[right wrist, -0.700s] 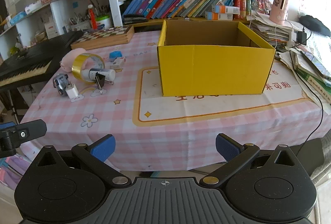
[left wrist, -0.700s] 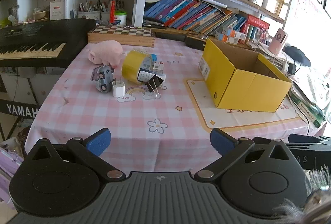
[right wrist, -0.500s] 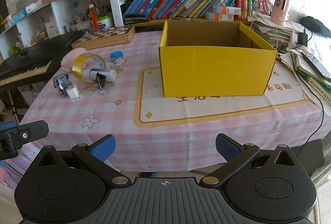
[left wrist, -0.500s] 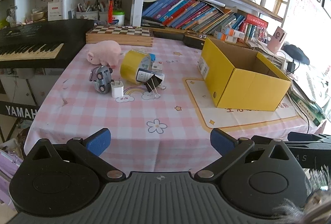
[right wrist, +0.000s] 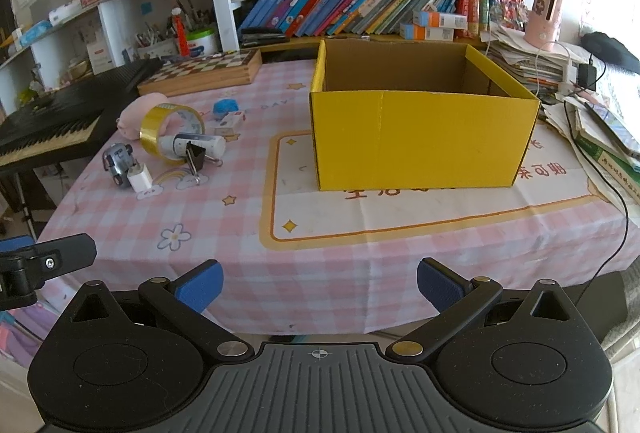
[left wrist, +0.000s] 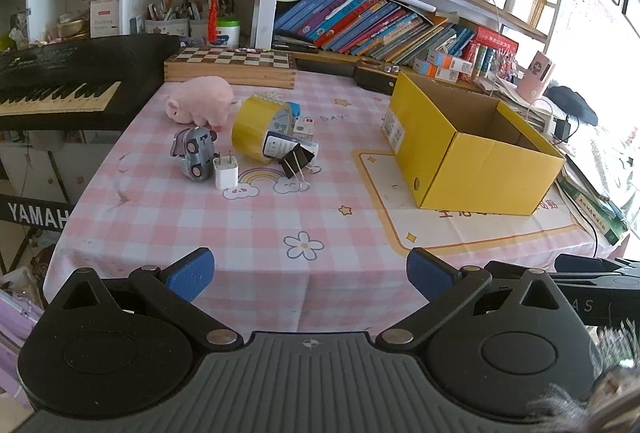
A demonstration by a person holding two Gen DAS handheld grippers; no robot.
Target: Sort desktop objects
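Note:
On the pink checked tablecloth [left wrist: 248, 229] lies a cluster of small objects: a pink plush pig [left wrist: 202, 104], a yellow tape roll [left wrist: 258, 128], a grey toy car [left wrist: 195, 152], a white charger plug [left wrist: 225, 172], a black binder clip [left wrist: 295, 163] and a white tube [left wrist: 286, 145]. An open yellow cardboard box [right wrist: 420, 131] stands to their right, empty as far as I see. My left gripper [left wrist: 310, 269] is open at the table's near edge, well short of the cluster. My right gripper [right wrist: 318, 283] is open in front of the box, holding nothing.
A wooden chessboard box [left wrist: 230, 67] lies at the back of the table. A black keyboard [left wrist: 60, 89] stands at the left. Bookshelves [left wrist: 380, 25] run behind. Stacked papers, books and a cable [right wrist: 592, 121] crowd the right side.
Both views have crept slightly closer to the table. The objects lie where they were, and both grippers stay open.

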